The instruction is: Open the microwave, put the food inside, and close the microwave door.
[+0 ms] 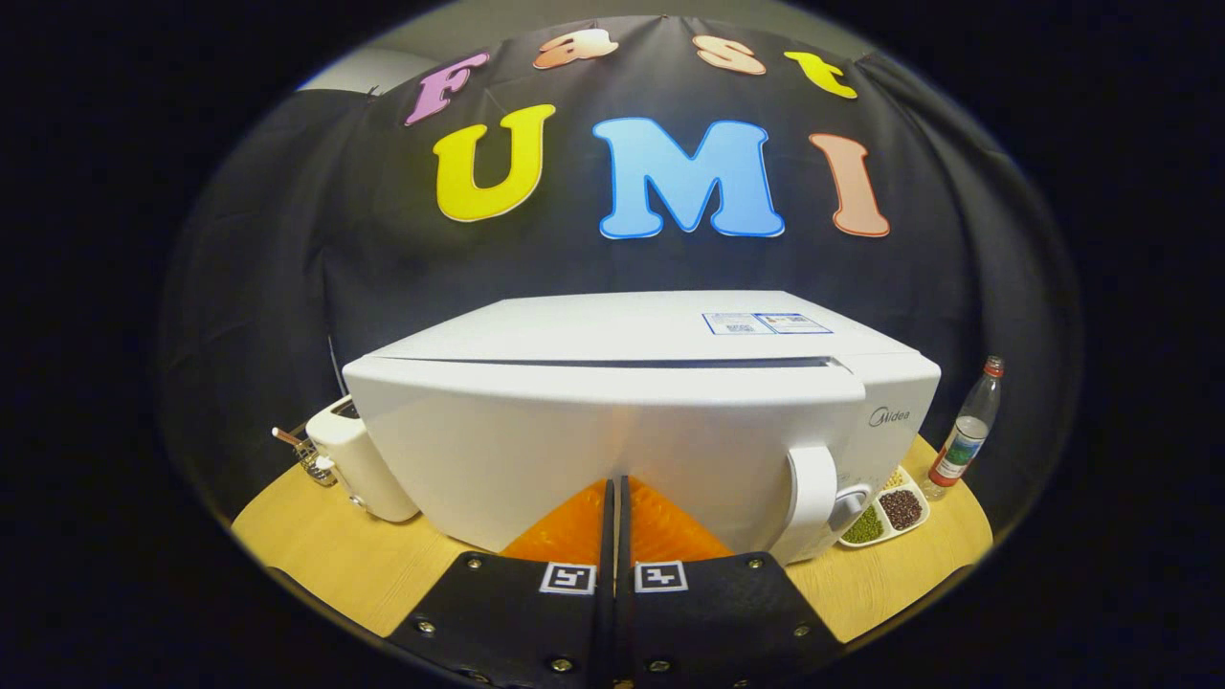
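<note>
While the tool (613, 493) sits low in front of the microwave (632, 421), its two fingers lie pressed together side by side with only a thin seam between them, gripping nothing; their tips reach right up to the white door (574, 450), and whether they touch it cannot be told.

One microwave stands on the round wooden table (325, 555), white, with its door closed. One curved handle (812, 493) sticks out at the door's right end, right of the fingers. A label (766, 323) lies on the far right part of the top.

One white toaster (359, 459) stands to the left of the microwave, close beside its left corner, with a lever (287, 438) poking out on its left side.

One white divided dish (885, 517) rests on the table at the microwave's right, partly behind the handle. Three compartments can be counted: the near one holds green grains, the next holds dark reddish-brown beans, and the far one holds pale yellowish grains, partly hidden by the microwave's corner.

One clear bottle (968, 431) with a red cap and a label stands upright farther right, just beyond the dish, near the table's right edge. What is in it cannot be told.

Behind everything hangs the black cloth wall (287, 287) of the booth.
</note>
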`<move>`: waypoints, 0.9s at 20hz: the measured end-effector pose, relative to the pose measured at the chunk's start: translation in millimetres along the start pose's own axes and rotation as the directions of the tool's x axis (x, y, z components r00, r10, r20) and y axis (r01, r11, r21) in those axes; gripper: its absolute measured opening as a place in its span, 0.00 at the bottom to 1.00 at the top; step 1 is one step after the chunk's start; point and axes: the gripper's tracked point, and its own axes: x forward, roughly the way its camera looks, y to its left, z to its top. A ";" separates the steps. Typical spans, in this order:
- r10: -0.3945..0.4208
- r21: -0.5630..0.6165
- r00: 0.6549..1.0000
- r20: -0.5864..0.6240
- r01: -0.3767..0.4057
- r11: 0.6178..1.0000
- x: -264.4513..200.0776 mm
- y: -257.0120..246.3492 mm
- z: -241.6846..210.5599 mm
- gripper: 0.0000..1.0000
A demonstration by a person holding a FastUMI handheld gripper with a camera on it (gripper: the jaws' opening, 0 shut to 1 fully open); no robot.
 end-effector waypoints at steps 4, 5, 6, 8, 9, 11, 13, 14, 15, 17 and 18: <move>-0.019 -0.061 1.000 0.018 0.020 0.998 7.5 -5.2 5.6 0.01; -0.020 -0.031 1.000 0.014 0.021 0.999 4.2 -2.6 5.7 0.01; -0.016 -0.014 1.000 0.005 0.016 1.000 5.1 -2.2 3.9 0.01; -0.012 -0.026 1.000 0.005 0.012 1.000 -0.1 -0.6 5.6 0.01; -0.011 -0.044 1.000 0.024 0.012 0.999 -7.5 1.4 10.5 0.01; -0.007 -0.066 0.998 0.068 0.012 0.998 -28.9 3.1 20.6 0.01; 0.000 -0.068 0.995 0.100 0.007 0.998 -53.3 6.3 25.1 0.01; 0.006 -0.066 0.994 0.110 0.002 0.998 -65.6 7.5 26.2 0.01; 0.014 -0.059 0.992 0.124 -0.006 0.998 -79.0 9.5 27.7 0.01; 0.012 -0.066 0.990 0.141 -0.003 0.998 -103.0 7.9 28.3 0.01; 0.017 -0.069 0.989 0.146 -0.007 0.998 -113.9 7.8 27.9 0.01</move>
